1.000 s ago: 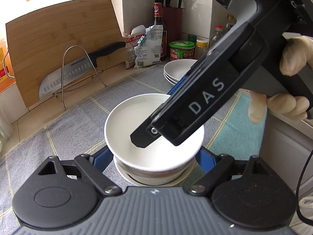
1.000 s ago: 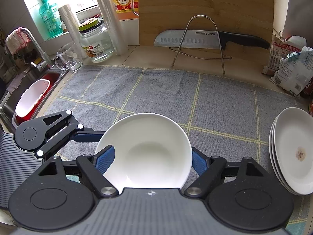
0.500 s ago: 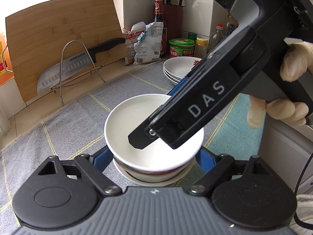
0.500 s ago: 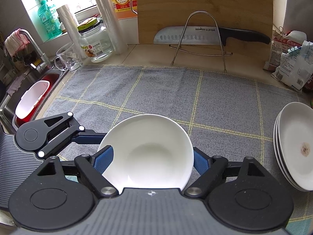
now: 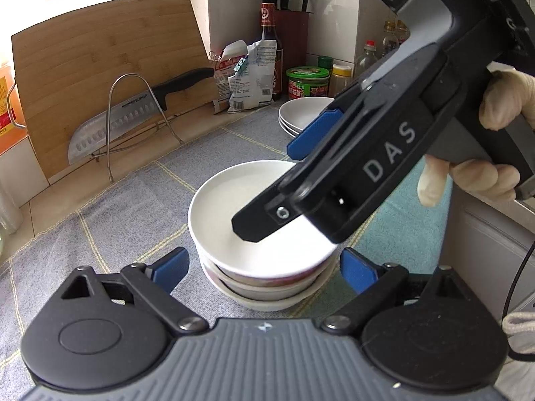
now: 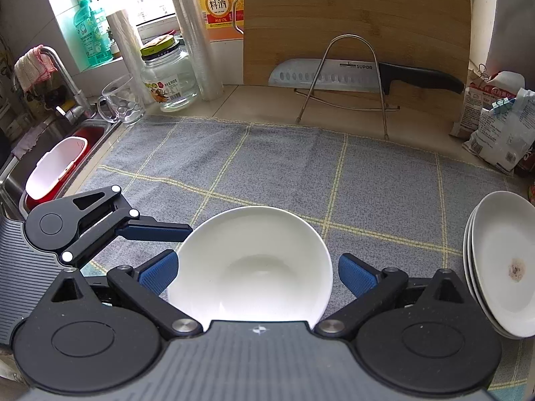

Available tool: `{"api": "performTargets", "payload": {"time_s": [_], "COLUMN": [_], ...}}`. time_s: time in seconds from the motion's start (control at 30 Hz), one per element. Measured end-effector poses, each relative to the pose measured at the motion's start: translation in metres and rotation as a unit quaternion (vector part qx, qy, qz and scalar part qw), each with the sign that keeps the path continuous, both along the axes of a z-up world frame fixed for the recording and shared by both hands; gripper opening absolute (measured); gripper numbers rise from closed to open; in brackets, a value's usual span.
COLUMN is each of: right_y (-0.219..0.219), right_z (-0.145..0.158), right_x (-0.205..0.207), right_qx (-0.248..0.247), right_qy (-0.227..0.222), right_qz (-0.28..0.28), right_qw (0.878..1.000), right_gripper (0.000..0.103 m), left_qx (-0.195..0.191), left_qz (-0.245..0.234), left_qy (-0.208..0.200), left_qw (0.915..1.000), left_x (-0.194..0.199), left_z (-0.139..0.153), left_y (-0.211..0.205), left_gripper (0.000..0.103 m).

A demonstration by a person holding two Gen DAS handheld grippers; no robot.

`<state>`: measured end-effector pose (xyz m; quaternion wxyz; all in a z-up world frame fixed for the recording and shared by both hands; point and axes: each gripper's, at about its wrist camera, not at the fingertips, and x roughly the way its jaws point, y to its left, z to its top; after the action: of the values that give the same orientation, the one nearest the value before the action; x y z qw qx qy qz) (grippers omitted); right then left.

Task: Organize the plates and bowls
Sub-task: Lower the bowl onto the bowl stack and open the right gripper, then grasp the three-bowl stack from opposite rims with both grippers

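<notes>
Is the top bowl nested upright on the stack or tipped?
Upright and nested. The top bowl sits level in the two bowls below it, opening up and empty, with both grippers' jaws opening clear of its rim.

Home kitchen: sink (image 6: 50, 140), knife (image 6: 334, 73) w/ chopping board (image 6: 354, 16) (condiments too)
</notes>
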<state>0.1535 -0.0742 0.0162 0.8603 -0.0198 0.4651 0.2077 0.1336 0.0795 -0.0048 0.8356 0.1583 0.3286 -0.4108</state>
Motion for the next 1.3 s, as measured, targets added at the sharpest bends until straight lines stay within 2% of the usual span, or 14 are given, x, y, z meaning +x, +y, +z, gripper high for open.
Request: {"api": "performTargets", "payload": {"time_s": [0.17, 0.37, 0.57, 0.7, 0.8, 0.87, 1.0, 1.1, 1.3], "right_y": [-0.006, -0.005, -0.007, -0.015, -0.022, -0.024, -0.026, -0.025, -0.04], "right_z": [0.004, -0.002, -0.023, -0.046, -0.063, -0.071, -0.085, -0.091, -0.095], "right_x": [-0.02, -0.049, -0.066, -0.062, -0.055, -0.05, -0.043, -0.045, -0.049], "right_qx": [0.002, -0.006, -0.03, -0.058, -0.068, -0.068, -0.077, -0.097, -0.078], "right_qy": [-0.02, -0.019, 0.005, 0.019, 0.031, 0.036, 0.037, 0.015, -0.014], "right_qz": [0.011, 0.022, 0.007, 0.005, 0.024, 0.044, 0.094, 0.138, 0.177], "right_qw": [1.0, 1.0, 1.0, 0.998, 0.997, 0.996, 0.992, 0.985, 0.981], "right_gripper": [0.103, 0.103, 0.103, 0.103, 0.103, 0.103, 0.103, 0.103, 0.103], "left_qx": [0.014, 0.035, 0.058, 0.075, 0.093, 0.089, 0.087, 0.085, 0.082], "left_qz": [-0.008, -0.01, -0.025, -0.015, 0.008, 0.027, 0.044, 0.056, 0.08], "left_qy": [0.018, 0.047, 0.06, 0.063, 0.065, 0.068, 0.068, 0.067, 0.067], "left_qw": [0.9997, 0.9982, 0.9962, 0.995, 0.9935, 0.9934, 0.9929, 0.9926, 0.9911], "left_x": [0.002, 0.008, 0.013, 0.012, 0.012, 0.012, 0.011, 0.01, 0.007], "left_z": [-0.011, -0.032, -0.048, -0.057, -0.064, -0.067, -0.068, -0.069, -0.07], "left_y": [0.012, 0.018, 0.012, 0.005, -0.002, -0.002, -0.003, -0.003, -0.005], "left_gripper": [0.097, 0.097, 0.097, 0.097, 0.099, 0.103, 0.103, 0.103, 0.103]}}
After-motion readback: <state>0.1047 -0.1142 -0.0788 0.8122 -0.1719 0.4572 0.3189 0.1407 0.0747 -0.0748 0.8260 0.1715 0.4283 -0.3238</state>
